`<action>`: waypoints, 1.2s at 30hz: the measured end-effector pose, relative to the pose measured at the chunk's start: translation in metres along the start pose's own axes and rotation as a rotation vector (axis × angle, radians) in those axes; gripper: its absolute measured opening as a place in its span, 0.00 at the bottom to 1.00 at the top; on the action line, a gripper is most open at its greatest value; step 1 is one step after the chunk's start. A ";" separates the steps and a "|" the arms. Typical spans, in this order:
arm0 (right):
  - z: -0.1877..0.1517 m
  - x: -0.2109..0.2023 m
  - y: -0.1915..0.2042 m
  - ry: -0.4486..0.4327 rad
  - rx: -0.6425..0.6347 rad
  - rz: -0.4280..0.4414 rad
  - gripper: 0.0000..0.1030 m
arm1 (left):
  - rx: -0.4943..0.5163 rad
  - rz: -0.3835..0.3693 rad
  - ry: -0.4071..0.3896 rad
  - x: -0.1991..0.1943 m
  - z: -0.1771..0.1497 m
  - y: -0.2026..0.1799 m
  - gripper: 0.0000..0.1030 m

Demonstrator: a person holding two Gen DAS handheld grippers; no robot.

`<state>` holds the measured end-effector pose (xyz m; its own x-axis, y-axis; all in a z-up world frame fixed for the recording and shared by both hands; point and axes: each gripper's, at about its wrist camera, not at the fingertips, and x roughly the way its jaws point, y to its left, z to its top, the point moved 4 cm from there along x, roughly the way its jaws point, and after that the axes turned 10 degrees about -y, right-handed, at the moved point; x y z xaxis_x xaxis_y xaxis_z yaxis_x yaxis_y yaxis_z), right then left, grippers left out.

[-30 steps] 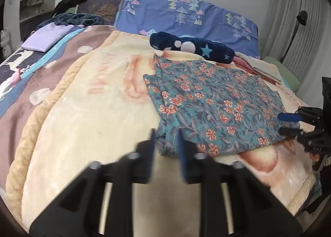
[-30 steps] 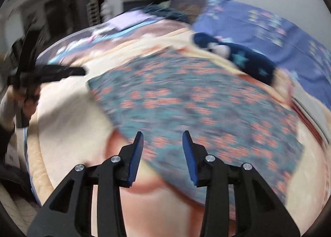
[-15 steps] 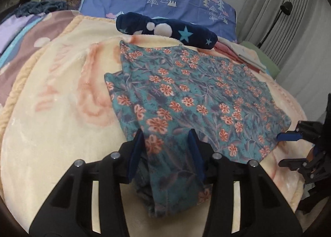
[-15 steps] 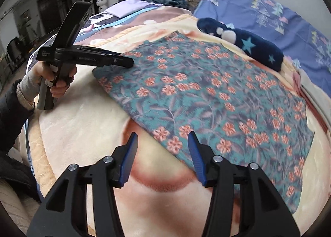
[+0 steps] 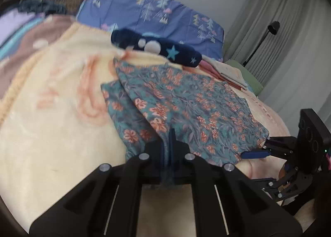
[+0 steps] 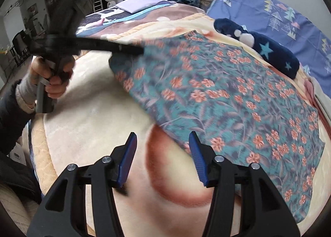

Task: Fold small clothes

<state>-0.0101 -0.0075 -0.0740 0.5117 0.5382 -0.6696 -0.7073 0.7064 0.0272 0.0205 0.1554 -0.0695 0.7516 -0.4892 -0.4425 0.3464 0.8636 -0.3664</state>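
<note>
one floral garment (image 5: 186, 108), two tools (image 5: 168, 143)

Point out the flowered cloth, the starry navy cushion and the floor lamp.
flowered cloth (image 6: 238, 100): right wrist view, middle of the spread fabric.
starry navy cushion (image 5: 157, 47): left wrist view, its middle.
floor lamp (image 5: 273, 27): left wrist view, its black head.

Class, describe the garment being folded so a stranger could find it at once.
On the bed's cream blanket lies a flat teal cloth, before a navy star-print bundle. Only it bears orange flowers, and the left gripper pinches its near corner.
</note>
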 end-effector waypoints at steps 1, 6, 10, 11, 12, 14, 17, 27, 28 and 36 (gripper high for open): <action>0.000 0.000 0.001 -0.003 0.005 0.009 0.51 | 0.020 0.008 0.006 -0.003 -0.003 -0.002 0.04; 0.003 0.015 0.012 0.005 -0.016 0.005 0.52 | -0.059 0.088 0.118 0.014 -0.041 0.025 0.07; 0.014 0.022 0.039 -0.030 -0.122 -0.010 0.52 | -0.118 0.056 0.064 -0.001 -0.027 0.027 0.28; 0.019 0.024 0.049 -0.053 -0.172 -0.033 0.52 | -0.110 0.081 0.057 -0.002 -0.024 0.028 0.46; 0.022 0.027 0.054 -0.067 -0.209 -0.053 0.52 | -0.090 0.132 0.050 -0.002 -0.019 0.031 0.60; 0.027 0.035 0.069 -0.086 -0.294 -0.098 0.52 | -0.100 0.121 0.063 0.007 -0.014 0.036 0.61; 0.030 0.053 0.093 -0.081 -0.413 -0.125 0.52 | -0.184 0.062 0.113 0.033 -0.006 0.052 0.62; 0.043 0.105 0.110 -0.132 -0.565 -0.310 0.20 | -0.397 0.039 0.174 0.109 0.035 0.102 0.06; 0.046 0.110 0.107 -0.109 -0.553 -0.323 0.01 | -0.425 0.027 0.153 0.106 0.040 0.103 0.06; 0.050 0.097 0.109 -0.105 -0.433 -0.278 0.04 | -0.368 0.049 0.096 0.105 0.020 0.105 0.10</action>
<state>-0.0130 0.1447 -0.0991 0.7391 0.4162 -0.5296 -0.6634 0.5860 -0.4654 0.1463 0.1969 -0.1379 0.7003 -0.4724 -0.5352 0.0736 0.7935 -0.6041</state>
